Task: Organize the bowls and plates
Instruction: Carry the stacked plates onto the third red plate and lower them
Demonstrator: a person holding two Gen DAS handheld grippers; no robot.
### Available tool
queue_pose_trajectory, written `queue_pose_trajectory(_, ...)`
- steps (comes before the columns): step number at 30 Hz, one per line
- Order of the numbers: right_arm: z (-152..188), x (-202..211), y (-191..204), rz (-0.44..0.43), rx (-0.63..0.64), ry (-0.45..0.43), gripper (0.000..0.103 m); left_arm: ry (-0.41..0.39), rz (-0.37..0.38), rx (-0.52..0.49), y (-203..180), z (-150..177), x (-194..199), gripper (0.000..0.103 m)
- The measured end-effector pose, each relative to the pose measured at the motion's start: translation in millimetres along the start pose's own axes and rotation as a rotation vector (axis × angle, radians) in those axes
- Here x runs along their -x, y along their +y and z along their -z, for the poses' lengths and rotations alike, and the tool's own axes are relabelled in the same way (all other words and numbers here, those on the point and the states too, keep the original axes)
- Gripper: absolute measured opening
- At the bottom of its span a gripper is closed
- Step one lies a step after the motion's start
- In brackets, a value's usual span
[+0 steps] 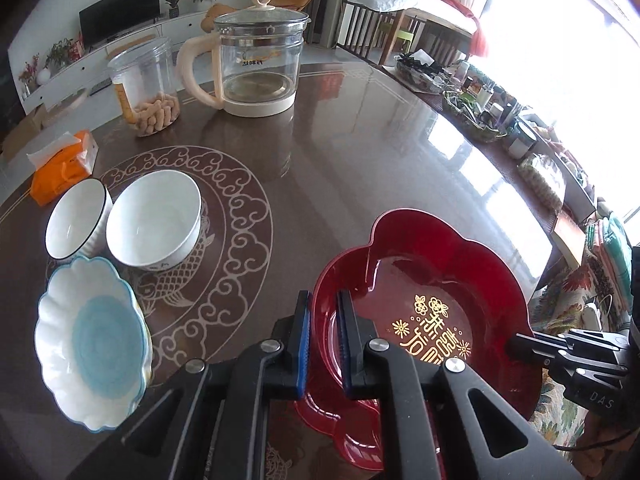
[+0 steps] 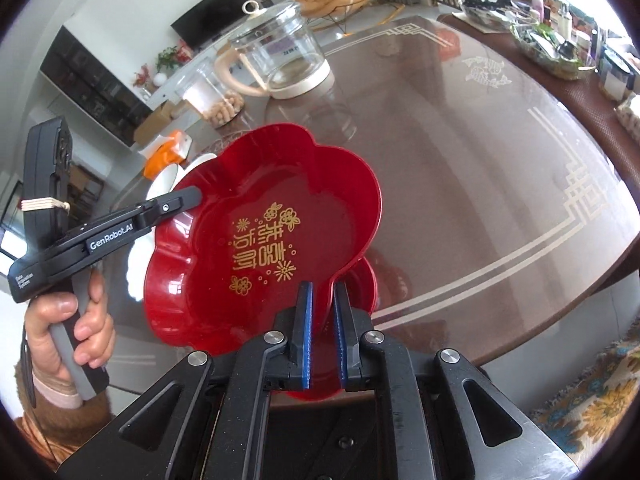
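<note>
A red flower-shaped plate with gold lettering (image 1: 424,280) (image 2: 264,232) is held above the table by both grippers. My left gripper (image 1: 324,312) is shut on its left rim. My right gripper (image 2: 323,300) is shut on its near rim; its tip shows in the left wrist view (image 1: 520,346). A second red plate (image 1: 340,432) (image 2: 360,288) lies just below it. A blue-centred scalloped bowl (image 1: 92,356), a black-rimmed white bowl (image 1: 76,220) and a plain white bowl (image 1: 156,220) stand at the left.
A glass kettle (image 1: 256,64), a clear jar of peanuts (image 1: 146,84) and an orange tissue pack (image 1: 64,168) stand at the back of the brown patterned table (image 1: 360,152). Cluttered trays of bottles (image 1: 472,108) line the right edge.
</note>
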State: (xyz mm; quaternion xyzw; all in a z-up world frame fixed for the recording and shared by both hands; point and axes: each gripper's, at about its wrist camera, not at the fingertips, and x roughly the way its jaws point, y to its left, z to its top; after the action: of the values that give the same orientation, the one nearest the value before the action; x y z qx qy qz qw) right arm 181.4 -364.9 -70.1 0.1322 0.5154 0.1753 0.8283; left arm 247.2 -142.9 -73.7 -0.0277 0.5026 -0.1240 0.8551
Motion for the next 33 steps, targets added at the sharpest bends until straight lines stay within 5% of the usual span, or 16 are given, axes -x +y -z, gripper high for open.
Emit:
queue_pose_trajectory(10,11.3,-30.6,-3.6,0.125,0.062,0.016,0.012,0.016,-0.039,0.005,1.9,60.0,-12.6,0.011)
queue_pose_trajectory(29,24.4,-49.3,2.9,0.235,0.167,-0.043,0.013,-0.027,-0.189,-0.091,-3.0,68.4,-7.9,0.013)
queue_pose_trajectory(32,22.4,-40.2,0.5,0.216,0.139,-0.08,0.021,-0.064,-0.196,-0.067,4.9,69.5,5.4,0.022)
queue_pose_trajectory(33,21.9,-36.0,-0.2,0.207,0.128,-0.093,0.027,-0.075,-0.201,-0.053,8.5,71.4,9.9,0.037)
